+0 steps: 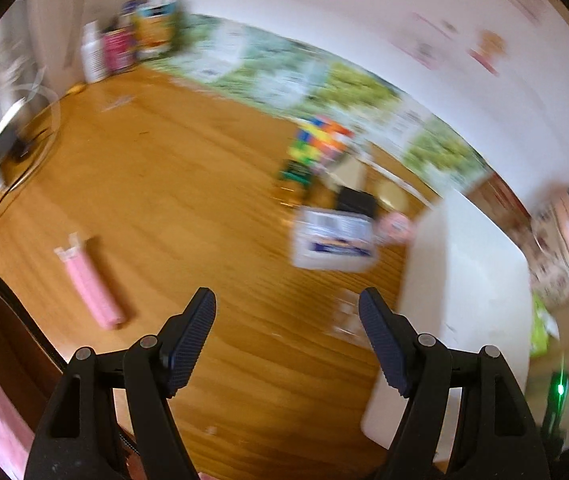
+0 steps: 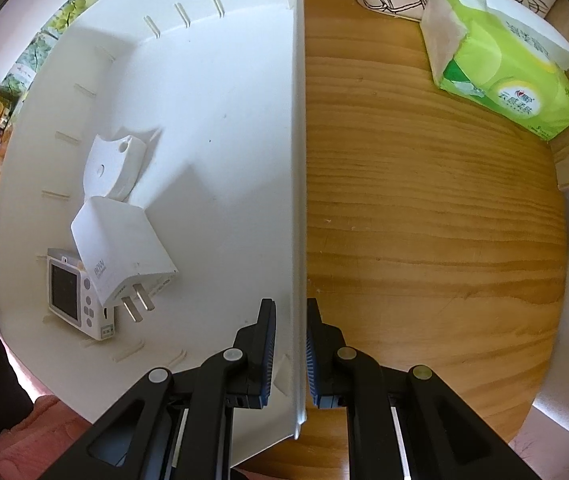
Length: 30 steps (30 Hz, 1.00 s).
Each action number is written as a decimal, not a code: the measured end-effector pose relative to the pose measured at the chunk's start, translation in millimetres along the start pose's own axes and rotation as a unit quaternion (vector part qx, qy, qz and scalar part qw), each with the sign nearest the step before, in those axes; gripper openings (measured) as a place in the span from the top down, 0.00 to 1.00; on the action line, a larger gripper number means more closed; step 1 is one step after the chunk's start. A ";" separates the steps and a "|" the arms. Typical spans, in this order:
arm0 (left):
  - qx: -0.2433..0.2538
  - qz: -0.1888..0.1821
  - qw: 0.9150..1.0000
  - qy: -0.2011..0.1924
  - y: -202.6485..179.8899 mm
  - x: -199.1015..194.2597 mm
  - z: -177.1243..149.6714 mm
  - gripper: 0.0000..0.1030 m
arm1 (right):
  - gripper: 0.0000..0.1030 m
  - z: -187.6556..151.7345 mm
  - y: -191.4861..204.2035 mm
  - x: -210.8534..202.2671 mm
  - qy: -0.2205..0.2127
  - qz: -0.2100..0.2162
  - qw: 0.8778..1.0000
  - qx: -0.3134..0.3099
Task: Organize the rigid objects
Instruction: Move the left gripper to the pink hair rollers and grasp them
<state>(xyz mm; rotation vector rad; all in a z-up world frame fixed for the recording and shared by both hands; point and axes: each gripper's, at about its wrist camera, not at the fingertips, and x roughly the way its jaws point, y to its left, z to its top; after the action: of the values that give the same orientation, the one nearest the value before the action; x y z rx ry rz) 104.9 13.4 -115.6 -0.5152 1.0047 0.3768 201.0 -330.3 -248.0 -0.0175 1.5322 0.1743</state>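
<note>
Wooden table (image 2: 424, 220) bears a white bin (image 2: 212, 100); right hand-held gripper (image 2: 290, 324) pinches its wall, left hand-held gripper (image 1: 286, 316) spread.

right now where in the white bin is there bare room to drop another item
The bin floor is bare from the charger across to the wall the right gripper clamps. Crowded: the near-left corner with charger, small camera and white holder.

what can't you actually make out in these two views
- Left wrist view: motion blur smears the boxes and the colourful cube on the table; labels unreadable.
- Left wrist view: the white bin shows only its outer wall, contents hidden.
- Right wrist view: the small camera is partly covered by the white charger.
- Right wrist view: the tissue pack print is too small to read.
</note>
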 end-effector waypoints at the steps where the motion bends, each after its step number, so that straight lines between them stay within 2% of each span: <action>1: -0.013 0.008 1.000 -0.003 8.6 0.2 1.8 0.25 | 0.85 0.6 2.0 0.2 0.001 -0.002 1.000 -0.002; 5: -0.066 0.044 0.997 -0.003 45.5 1.7 8.1 0.25 | 0.85 3.4 7.2 1.0 0.006 -0.006 1.000 -0.006; 9: -0.115 0.064 0.991 -0.010 75.7 2.0 14.0 0.25 | 0.85 5.5 11.4 4.1 0.010 -0.010 1.000 -0.009; 17: -0.212 0.063 0.975 -0.014 133.6 4.9 28.8 0.25 | 0.85 7.3 16.0 5.5 0.011 -0.011 1.000 -0.010; 22: -0.255 0.069 0.964 -0.014 161.6 8.7 33.8 0.25 | 0.85 6.0 14.8 6.9 0.013 -0.008 1.000 -0.006; 26: -0.282 0.071 0.957 0.011 176.6 21.0 33.5 0.25 | 0.85 7.8 12.3 6.1 0.014 -0.008 1.000 -0.003; 30: -0.288 0.076 0.954 0.040 178.5 35.9 30.8 0.26 | 0.85 8.5 9.4 7.9 0.015 -0.006 1.000 0.002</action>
<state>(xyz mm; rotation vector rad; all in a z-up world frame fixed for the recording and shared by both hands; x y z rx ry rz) 50.5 179.4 -175.3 -0.9873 1.0106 0.8031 208.5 -319.1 -254.6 -0.0256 1.5617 0.1620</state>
